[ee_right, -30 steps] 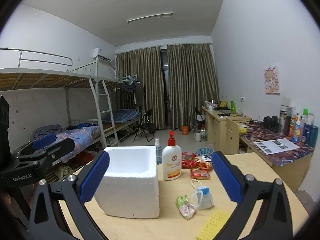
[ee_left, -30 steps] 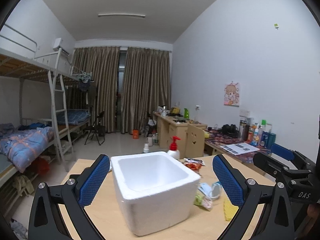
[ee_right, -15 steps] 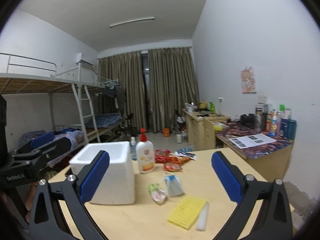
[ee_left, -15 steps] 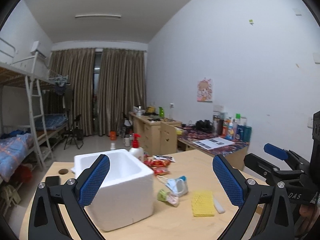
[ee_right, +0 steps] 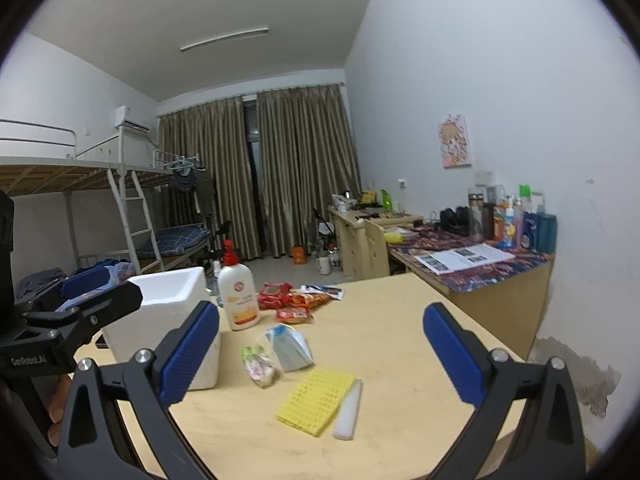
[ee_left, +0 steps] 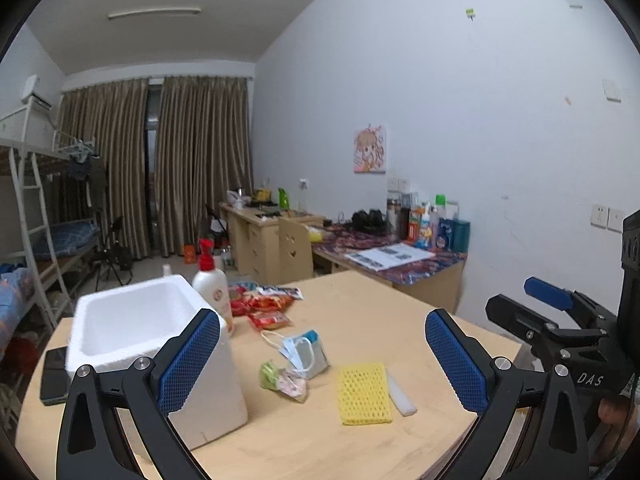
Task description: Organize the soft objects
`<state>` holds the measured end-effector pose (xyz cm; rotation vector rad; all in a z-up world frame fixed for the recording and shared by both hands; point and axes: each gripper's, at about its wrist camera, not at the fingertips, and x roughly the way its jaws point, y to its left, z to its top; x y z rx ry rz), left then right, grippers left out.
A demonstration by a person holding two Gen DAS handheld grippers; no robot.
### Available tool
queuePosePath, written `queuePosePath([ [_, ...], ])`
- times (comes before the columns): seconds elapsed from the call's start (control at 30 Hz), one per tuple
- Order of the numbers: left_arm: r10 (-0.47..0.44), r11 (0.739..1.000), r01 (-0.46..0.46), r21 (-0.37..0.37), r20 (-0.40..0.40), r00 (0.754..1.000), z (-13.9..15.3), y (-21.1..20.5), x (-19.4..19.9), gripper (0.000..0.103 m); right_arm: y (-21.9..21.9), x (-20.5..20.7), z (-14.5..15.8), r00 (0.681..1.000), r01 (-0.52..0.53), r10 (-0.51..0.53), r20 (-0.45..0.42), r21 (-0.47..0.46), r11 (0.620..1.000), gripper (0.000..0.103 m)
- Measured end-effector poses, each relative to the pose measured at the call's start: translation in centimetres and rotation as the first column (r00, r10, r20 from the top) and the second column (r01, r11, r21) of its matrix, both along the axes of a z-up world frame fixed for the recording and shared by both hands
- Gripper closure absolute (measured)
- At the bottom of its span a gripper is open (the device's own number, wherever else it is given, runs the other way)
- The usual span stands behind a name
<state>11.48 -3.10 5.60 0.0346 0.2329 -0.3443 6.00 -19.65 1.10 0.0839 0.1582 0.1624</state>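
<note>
left wrist: your left tongs [ee_left: 324,354] gape wide, holding nothing; yellow sponge [ee_left: 364,393] lies lower centre on the surface [ee_left: 380,320], foam box [ee_left: 132,320] at left | right wrist: your right tongs [ee_right: 322,350] gape wide, empty; yellow sponge [ee_right: 316,400] sits low centre, mask pack [ee_right: 290,346] just above it

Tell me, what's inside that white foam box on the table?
The white foam box looks empty: only bare white inner walls show from the left wrist camera. Its floor near the front wall is hidden by the rim and the left gripper.
</note>
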Motion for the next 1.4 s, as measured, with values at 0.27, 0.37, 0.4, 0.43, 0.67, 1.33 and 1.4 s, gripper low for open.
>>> queuePosePath([
  [0.27, -0.04, 0.999, 0.04, 0.008, -0.062, 0.997, -2.1, -1.5, 2.7, 0.0, -1.7, 1.6, -1.7, 0.997, 0.038, -0.037, -0.067, 0.013, 0.999, 0.0],
  [0.37, -0.047, 0.999, 0.048, 0.007, -0.072, 0.996, -2.5, -1.6, 3.3, 0.0, -1.9, 2.0, -2.3, 0.995, 0.047, -0.046, -0.085, 0.007, 0.999, 0.0],
  [0.4, -0.049, 0.999, 0.05, 0.014, -0.074, 0.996, -2.8, -1.7, 3.6, 0.0, -1.9, 2.1, -2.5, 0.995, 0.046, -0.045, -0.091, 0.006, 0.999, 0.0],
  [0.43, -0.051, 0.999, 0.053, 0.015, -0.074, 0.996, -2.9, -1.8, 3.8, 0.0, -1.9, 2.2, -2.6, 0.994, 0.046, -0.045, -0.095, 0.005, 0.999, 0.0],
  [0.67, -0.105, 0.994, 0.106, 0.002, -0.102, 0.989, -3.9, -2.3, 5.5, 0.0, -2.1, 3.0, -3.4, 0.989, 0.056, -0.057, -0.138, -0.013, 0.998, 0.0],
  [1.33, -0.073, 0.996, 0.083, 0.037, -0.224, 0.972, -8.5, -3.8, 10.4, 0.0, -3.3, 6.9, -6.4, 0.966, 0.037, -0.043, -0.255, -0.03, 0.999, 0.0],
  [1.4, -0.076, 0.995, 0.089, 0.043, -0.241, 0.968, -9.0, -4.2, 10.8, 0.0, -3.6, 7.4, -6.7, 0.963, 0.029, -0.035, -0.268, -0.027, 0.999, 0.0],
])
